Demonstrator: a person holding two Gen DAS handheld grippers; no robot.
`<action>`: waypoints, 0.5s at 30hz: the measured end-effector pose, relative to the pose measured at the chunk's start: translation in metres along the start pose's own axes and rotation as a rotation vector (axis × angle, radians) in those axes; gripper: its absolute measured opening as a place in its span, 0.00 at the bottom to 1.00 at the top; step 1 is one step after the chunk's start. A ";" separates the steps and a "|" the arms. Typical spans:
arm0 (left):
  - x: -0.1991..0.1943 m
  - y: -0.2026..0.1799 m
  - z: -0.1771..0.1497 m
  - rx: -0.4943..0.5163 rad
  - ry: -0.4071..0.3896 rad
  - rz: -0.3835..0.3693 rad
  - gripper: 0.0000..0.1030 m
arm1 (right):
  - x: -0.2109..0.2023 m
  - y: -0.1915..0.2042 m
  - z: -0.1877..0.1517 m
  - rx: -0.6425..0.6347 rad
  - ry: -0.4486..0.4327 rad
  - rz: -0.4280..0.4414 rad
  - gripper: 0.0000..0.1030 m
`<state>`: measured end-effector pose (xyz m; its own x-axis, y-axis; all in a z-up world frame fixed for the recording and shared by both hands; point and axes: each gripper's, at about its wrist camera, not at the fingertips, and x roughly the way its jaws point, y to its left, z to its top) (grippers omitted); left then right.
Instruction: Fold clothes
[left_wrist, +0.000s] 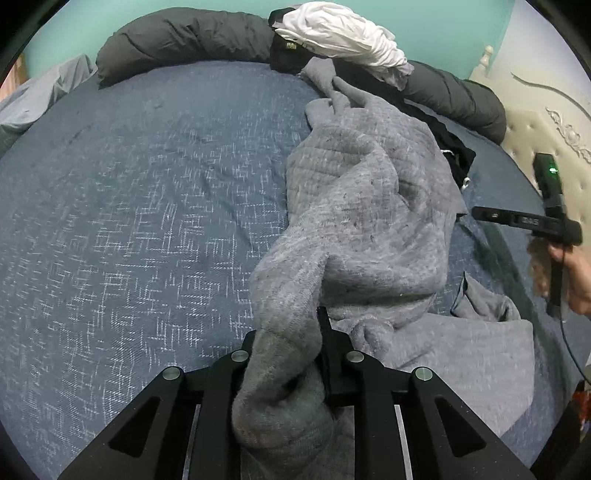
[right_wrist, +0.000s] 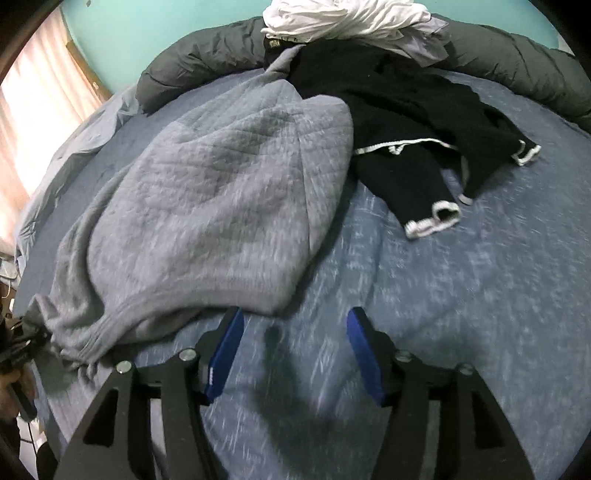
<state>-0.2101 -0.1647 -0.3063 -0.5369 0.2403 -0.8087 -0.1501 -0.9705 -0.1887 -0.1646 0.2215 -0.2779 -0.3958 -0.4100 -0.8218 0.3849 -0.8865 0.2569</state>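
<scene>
A grey knit sweater (left_wrist: 362, 206) lies crumpled on the blue bedspread (left_wrist: 129, 206). My left gripper (left_wrist: 291, 354) is shut on a bunched edge of the sweater and holds it up. In the right wrist view the sweater (right_wrist: 207, 206) spreads to the left, and my right gripper (right_wrist: 295, 332) is open and empty just above the bedspread (right_wrist: 461, 295), right of the sweater's hem. The right gripper also shows at the right edge of the left wrist view (left_wrist: 480, 214). The left gripper is barely visible at the far left of the right wrist view, by the sweater's corner.
A black garment with white trim (right_wrist: 417, 136) lies behind the sweater. A white garment (left_wrist: 343, 33) sits on a dark grey rolled duvet (left_wrist: 184, 40) along the back. A cream headboard (left_wrist: 546, 122) stands at the right. A curtained window (right_wrist: 33, 122) is at the left.
</scene>
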 end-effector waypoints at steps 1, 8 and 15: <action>0.001 -0.001 0.000 0.008 -0.006 0.000 0.19 | 0.001 -0.001 0.000 0.011 -0.001 0.008 0.58; 0.000 -0.008 0.004 0.029 -0.034 -0.009 0.18 | 0.011 -0.004 0.004 0.085 -0.004 0.061 0.17; -0.020 -0.016 0.014 0.053 -0.066 -0.024 0.15 | -0.044 -0.003 0.004 0.086 -0.114 0.084 0.06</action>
<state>-0.2089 -0.1538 -0.2793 -0.5861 0.2663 -0.7653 -0.2065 -0.9624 -0.1767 -0.1518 0.2409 -0.2403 -0.4587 -0.5011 -0.7338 0.3496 -0.8610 0.3694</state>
